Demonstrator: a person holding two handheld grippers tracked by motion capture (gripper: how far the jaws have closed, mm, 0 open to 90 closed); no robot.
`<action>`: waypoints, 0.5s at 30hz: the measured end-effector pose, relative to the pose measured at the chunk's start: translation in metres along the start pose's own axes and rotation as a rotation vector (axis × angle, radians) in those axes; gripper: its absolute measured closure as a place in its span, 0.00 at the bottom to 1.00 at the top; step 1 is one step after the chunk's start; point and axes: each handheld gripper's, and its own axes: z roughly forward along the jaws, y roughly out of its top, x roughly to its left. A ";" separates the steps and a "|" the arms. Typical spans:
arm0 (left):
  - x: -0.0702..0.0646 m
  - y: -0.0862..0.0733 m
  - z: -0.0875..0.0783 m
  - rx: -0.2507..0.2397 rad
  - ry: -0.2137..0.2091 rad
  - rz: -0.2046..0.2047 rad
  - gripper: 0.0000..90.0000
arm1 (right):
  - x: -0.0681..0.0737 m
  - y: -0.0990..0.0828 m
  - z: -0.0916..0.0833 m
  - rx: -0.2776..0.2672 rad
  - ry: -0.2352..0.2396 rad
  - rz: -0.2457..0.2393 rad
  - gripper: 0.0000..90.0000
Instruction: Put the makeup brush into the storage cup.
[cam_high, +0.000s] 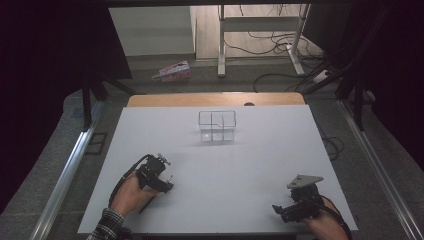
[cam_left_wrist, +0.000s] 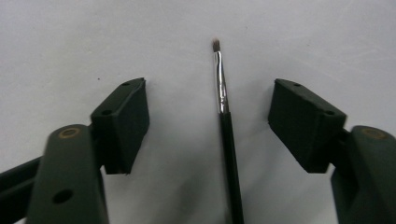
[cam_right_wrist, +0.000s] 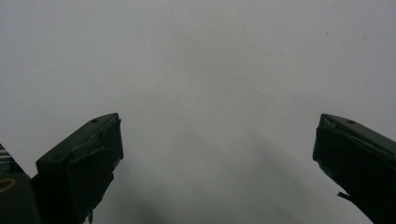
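We hold the left tool (cam_left_wrist: 208, 126) low over the white surface (cam_left_wrist: 70, 37), its jaws apart with a thin brush (cam_left_wrist: 225, 121) lying flat between them, nearer neither pad and touched by neither; the bristle tip (cam_left_wrist: 216, 45) points away from the tool, just past the jaw ends, then comes the bright metal ferrule (cam_left_wrist: 221, 84), then the black handle running back under the tool body. We judge the brush very light, stiff along the handle, slim and smooth enough to roll or skid on the surface as the pads meet it; the bristles are soft and easily bent, so we would take hold on the black handle just behind the ferrule, squarely across it. The right tool (cam_high: 284, 209) rests apart from the work, its jaws wide with nothing between them; a clear divided box (cam_high: 217, 126) stands well ahead of both tools.
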 end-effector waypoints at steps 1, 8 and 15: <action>0.000 0.001 -0.001 0.013 -0.001 -0.007 0.38 | 0.000 0.000 0.000 0.002 0.002 0.000 0.02; -0.003 0.008 -0.005 0.096 -0.022 -0.006 0.86 | 0.001 0.000 0.001 0.013 0.002 -0.014 0.03; -0.003 0.006 -0.006 0.082 -0.023 -0.008 0.96 | 0.001 0.000 0.000 0.006 -0.004 -0.013 0.03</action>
